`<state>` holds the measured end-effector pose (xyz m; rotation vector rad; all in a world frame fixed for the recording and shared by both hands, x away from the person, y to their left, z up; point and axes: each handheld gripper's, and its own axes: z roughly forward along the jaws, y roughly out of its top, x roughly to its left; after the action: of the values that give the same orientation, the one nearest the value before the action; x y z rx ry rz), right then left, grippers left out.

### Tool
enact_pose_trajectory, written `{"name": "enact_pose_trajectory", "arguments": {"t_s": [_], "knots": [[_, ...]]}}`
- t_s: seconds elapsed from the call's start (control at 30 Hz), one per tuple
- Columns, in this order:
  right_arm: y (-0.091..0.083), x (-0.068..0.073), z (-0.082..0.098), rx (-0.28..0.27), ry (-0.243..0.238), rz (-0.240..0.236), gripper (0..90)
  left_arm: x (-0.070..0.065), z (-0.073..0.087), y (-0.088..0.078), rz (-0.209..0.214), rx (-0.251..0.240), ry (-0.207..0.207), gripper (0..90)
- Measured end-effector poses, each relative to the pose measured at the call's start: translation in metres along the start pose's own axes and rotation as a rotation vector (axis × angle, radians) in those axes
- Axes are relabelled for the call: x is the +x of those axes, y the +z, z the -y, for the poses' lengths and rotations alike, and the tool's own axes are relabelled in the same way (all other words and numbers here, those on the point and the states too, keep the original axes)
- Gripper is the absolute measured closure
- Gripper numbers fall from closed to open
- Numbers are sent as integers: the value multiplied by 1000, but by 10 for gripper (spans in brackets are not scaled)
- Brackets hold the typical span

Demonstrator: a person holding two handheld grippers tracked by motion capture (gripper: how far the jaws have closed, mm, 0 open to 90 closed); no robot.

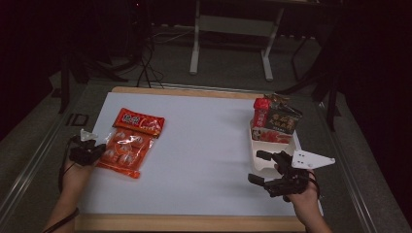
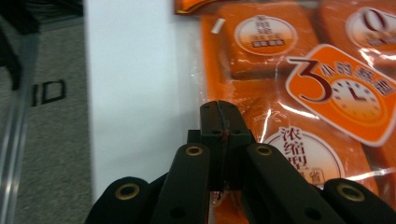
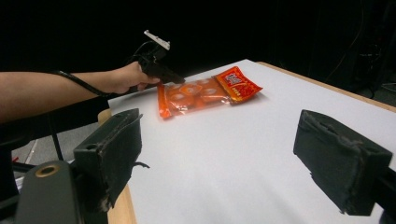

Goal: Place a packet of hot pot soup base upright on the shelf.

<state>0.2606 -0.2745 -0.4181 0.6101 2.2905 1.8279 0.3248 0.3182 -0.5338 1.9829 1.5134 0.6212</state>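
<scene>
The left gripper, jaws pressed together, sits at the orange packet's edge, seemingly about to grasp it; first they must part. The right gripper waits, jaws apart.

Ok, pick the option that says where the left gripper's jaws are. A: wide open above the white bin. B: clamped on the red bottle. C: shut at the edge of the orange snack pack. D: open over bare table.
C: the left gripper has its jaws pressed together at the near edge of the orange snack pack.
</scene>
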Motion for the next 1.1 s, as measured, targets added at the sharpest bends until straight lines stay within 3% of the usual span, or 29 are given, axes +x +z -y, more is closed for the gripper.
{"name": "enact_pose_trajectory", "arguments": {"t_s": [0.07, 0.23, 0.4, 0.73, 0.83, 0.97, 1.1], "knots": [[0, 0, 0, -4, 1, -4, 150, -8, -2, 0, 18, 4, 27, 900], [2, 2, -1, -1, -2, -8, 150, -19, -7, 3, 40, 8, 36, 900], [4, 4, -1, 0, -2, -19, 149, -13, -14, 7, 62, 0, -13, 900], [7, 3, -1, 2, -1, -24, 150, -14, -36, 26, 7, 7, -37, 900], [7, 3, 0, 4, 0, -26, 149, -16, -41, 31, -13, 16, -19, 900], [6, 2, 1, 5, 6, -23, 150, -16, -44, 34, -15, 29, -29, 900], [5, 1, 1, 5, 8, -22, 150, -22, -48, 35, -19, 49, -1, 900]]}}
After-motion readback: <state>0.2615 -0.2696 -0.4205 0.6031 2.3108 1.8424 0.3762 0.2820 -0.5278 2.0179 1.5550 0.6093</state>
